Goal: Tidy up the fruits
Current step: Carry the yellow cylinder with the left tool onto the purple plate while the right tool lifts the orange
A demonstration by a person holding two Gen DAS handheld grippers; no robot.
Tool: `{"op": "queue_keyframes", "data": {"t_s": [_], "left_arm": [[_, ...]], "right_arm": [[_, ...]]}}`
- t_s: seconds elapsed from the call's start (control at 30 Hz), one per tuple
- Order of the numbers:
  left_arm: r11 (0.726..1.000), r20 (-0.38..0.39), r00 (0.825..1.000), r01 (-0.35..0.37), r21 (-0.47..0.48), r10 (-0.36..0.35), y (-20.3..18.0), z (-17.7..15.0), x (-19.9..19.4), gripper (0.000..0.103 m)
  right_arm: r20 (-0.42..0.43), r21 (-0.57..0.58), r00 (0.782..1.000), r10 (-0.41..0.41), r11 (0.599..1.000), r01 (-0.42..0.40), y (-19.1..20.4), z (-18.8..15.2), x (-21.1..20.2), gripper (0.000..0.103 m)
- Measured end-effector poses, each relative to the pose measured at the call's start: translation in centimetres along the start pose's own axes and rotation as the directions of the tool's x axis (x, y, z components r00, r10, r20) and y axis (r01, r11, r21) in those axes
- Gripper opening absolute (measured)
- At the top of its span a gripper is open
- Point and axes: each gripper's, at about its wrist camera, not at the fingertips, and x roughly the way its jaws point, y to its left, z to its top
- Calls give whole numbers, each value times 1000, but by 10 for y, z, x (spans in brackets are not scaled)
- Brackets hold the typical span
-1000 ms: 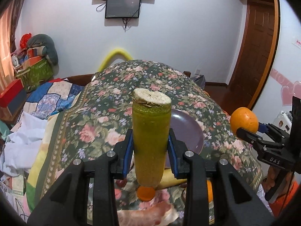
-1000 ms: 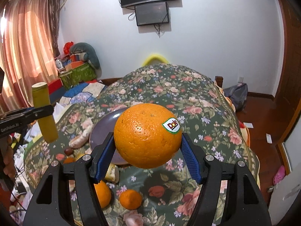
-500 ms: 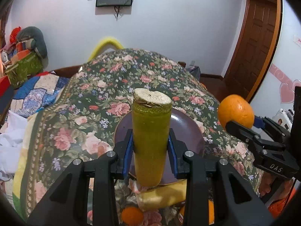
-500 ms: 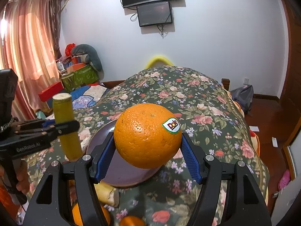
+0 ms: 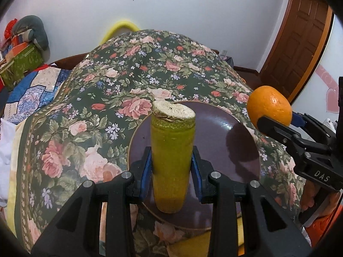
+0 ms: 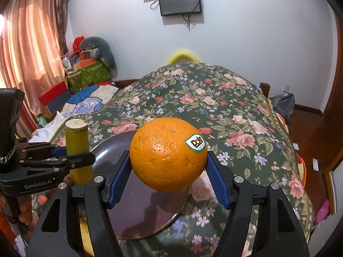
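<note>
Your left gripper (image 5: pixel 171 167) is clamped on the green stalk (image 5: pixel 172 150) — a cut cylinder, pale at its top end — with the blue pads pressed against both flanks. The stalk's long axis stands upright, crosswise to the fingers, and its lower end hangs over the near part of the purple plate (image 5: pixel 216 132). Whether that end touches the plate cannot be told.

Your right gripper (image 6: pixel 168 167) is closed on the orange (image 6: pixel 168 154), sticker facing up and right. The orange sits in the air above the plate (image 6: pixel 148 209), casting a shadow on it.

The deciding relation: the plate lies directly below both loads, slightly ahead of the fingertips. Neither load needs to travel sideways much — the coming move is probably a descent. In the left view the orange (image 5: pixel 269 109) hangs to the right of the stalk, over the plate's right rim; in the right view the stalk (image 6: pixel 78 150) stands to the left, over the plate's left edge. The two grippers are apart, with bare plate between them.

Judgement: the stalk looks nearer the plate surface, so the left side may release first. Released upright, it could topple and roll; tilt the long axis toward horizontal before opening. The orange is round — set it well inside the rim, not on the floral cover (image 6: pixel 235 111).
</note>
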Motion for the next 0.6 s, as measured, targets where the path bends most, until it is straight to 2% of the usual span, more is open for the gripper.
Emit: {"op": "queue_keyframes", "data": {"t_s": [0.2, 0.33, 0.6], "left_arm": [[1000, -19, 1000, 18, -25, -18, 9, 10, 14, 34], [999, -58, 998, 10, -36, -12, 13, 15, 27, 34], [995, -100, 994, 29, -100, -39, 25, 12, 41, 34]], "right_arm": [[-50, -10, 998, 21, 1000, -22, -1, 5, 23, 65], [-90, -15, 996, 26, 999, -28, -1, 7, 37, 65], [-143, -50, 989, 33, 998, -40, 3, 3, 54, 65]]}}
